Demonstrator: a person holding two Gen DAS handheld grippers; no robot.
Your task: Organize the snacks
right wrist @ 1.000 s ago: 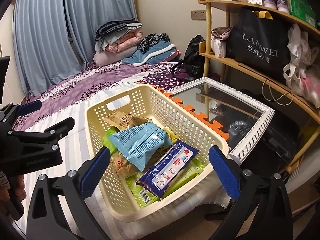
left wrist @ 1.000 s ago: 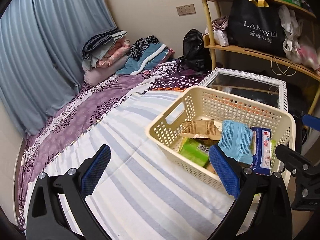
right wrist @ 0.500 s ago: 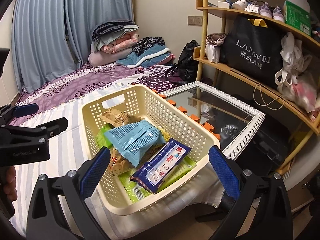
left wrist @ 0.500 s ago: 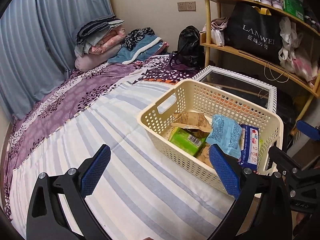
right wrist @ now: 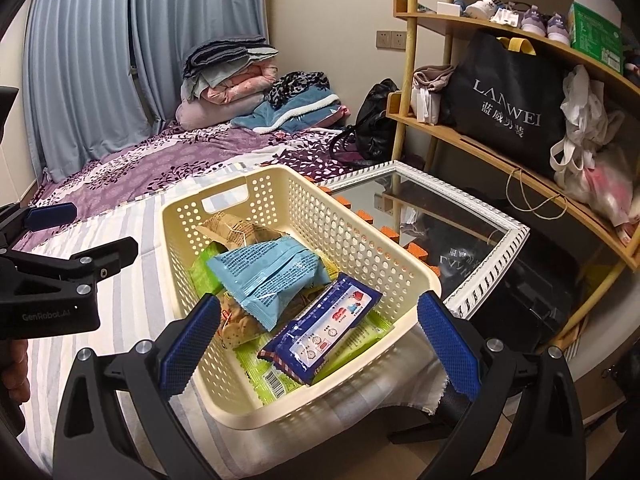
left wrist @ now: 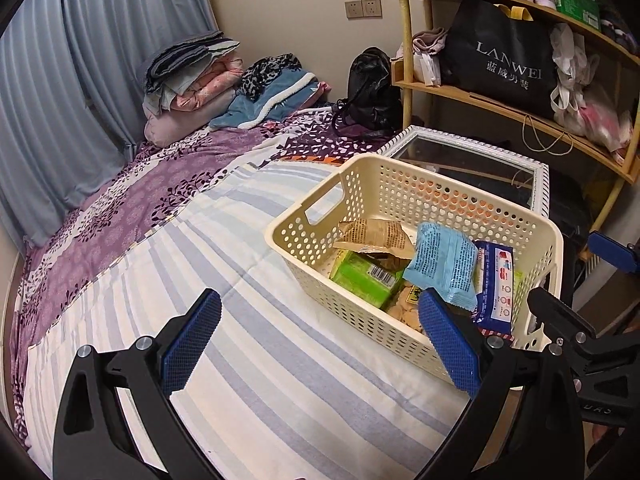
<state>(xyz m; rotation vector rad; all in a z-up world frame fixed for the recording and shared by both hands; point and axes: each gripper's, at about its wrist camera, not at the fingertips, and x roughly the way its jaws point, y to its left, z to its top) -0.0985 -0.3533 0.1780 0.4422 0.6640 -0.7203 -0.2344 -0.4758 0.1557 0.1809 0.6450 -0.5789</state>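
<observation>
The striped bedspread (left wrist: 256, 344) was seen spread wide, and the cream basket (right wrist: 240, 396) was set at its edge beside the mirror (right wrist: 492, 240). Inside were piled a light blue packet (right wrist: 272, 276), a dark blue packet (right wrist: 320, 332) and a green pack (left wrist: 360, 276). The right gripper (right wrist: 318, 346) was held spread wide over the basket's near end, nothing grasped; the left gripper (left wrist: 320, 344) was likewise parted and empty, the basket just ahead of its right finger (left wrist: 448, 344).

Cream perforated basket (right wrist: 360, 236) on striped bedding, holding light-blue packet (right wrist: 272, 276), dark-blue packet (right wrist: 320, 336), seemingly brown wrapper (right wrist: 236, 228)
</observation>
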